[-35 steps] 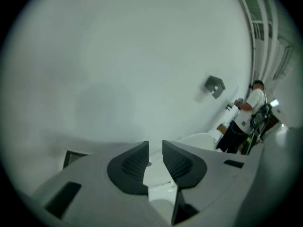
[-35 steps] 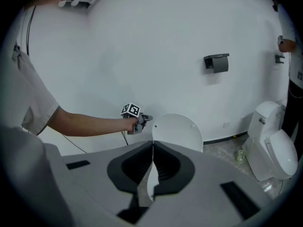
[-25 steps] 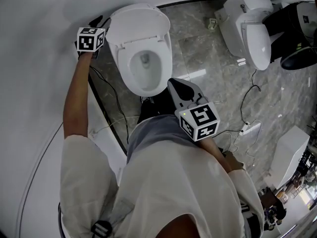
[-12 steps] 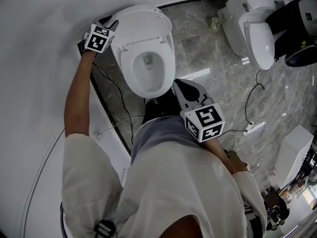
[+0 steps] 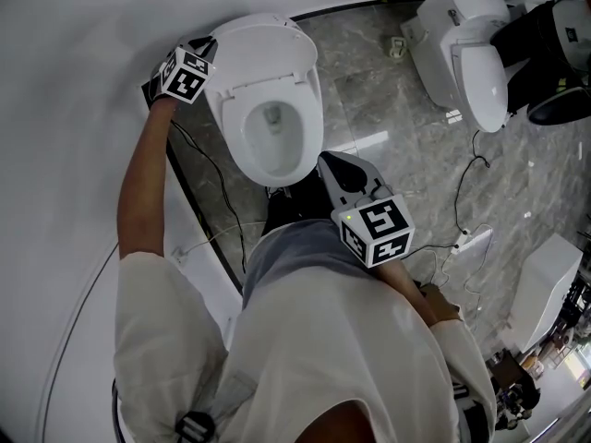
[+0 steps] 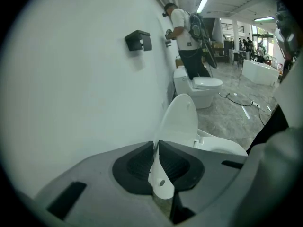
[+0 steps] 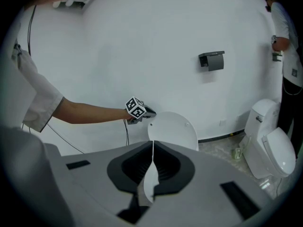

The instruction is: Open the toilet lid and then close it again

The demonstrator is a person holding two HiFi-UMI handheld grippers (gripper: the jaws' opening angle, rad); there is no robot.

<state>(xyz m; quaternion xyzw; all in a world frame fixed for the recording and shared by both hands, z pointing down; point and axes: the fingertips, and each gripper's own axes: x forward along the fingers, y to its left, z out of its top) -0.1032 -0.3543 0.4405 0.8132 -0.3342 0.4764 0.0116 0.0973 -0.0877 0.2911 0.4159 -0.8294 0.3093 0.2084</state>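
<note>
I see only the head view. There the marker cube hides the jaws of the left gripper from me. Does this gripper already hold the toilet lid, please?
Observer: Yes. In the left gripper view, the left gripper has just been closing its jaws. Its pads press on the thin edge of the raised lid, one on each side.
Operator: Thank you. And the right gripper, does it carry something?
Observer: No. In the right gripper view, the right gripper has its jaws together with nothing between them. It points toward the lid from a distance and does not touch it.
</note>
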